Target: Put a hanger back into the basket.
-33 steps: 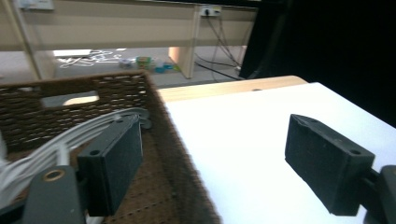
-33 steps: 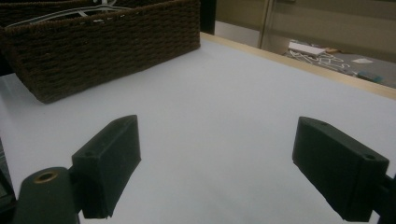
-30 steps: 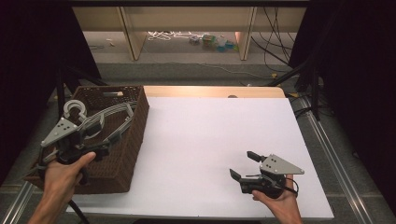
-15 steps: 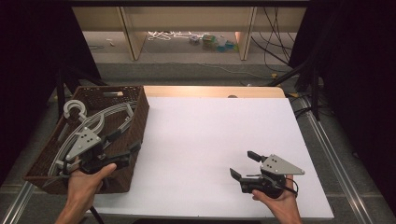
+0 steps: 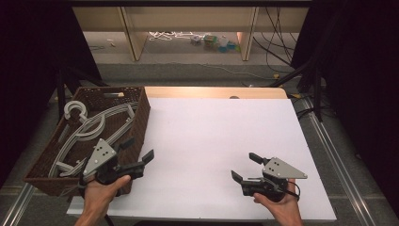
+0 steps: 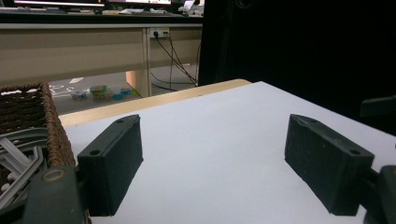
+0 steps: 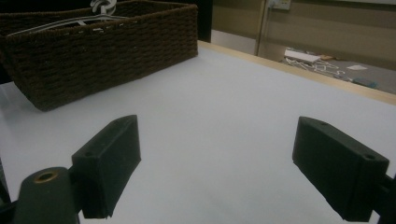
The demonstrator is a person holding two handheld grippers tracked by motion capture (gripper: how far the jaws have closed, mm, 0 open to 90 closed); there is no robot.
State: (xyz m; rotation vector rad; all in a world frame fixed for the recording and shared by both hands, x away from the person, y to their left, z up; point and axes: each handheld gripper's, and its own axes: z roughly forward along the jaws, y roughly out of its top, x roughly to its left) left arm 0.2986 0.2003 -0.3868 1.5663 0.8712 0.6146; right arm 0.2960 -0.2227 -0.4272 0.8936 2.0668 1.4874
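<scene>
In the high view a white table top (image 5: 216, 150) with a pale wooden far edge stands in a dark room; beyond it lies a grey floor with a light wooden shelf frame (image 5: 188, 23), loose cables and small coloured clutter; a brown wicker basket (image 5: 141, 117) sits at the table's left edge, and in it lie grey plastic hangers (image 5: 89, 132), curved and stacked, one hook ring near the far left corner; the left gripper (image 5: 139, 151) hovers at the basket's near right corner, jaws spread and empty, just beside the hangers; the right gripper (image 5: 243, 167) rests low over the near right of the table, well apart from the basket, jaws spread wide, pinching nothing.

The left gripper view looks across the white top toward a beige desk with a wall socket and dangling cables, unseen from above; the basket's woven wall (image 6: 51, 126) and a few hanger arms (image 6: 18, 154) sit at the left, beside the left jaw; both jaws stand wide apart over bare table.

The right gripper view shows the basket (image 7: 107, 46) from the side, its weave plain, hanger hooks (image 7: 100, 7) rising above the rim; the jaws stand open over bare white.
</scene>
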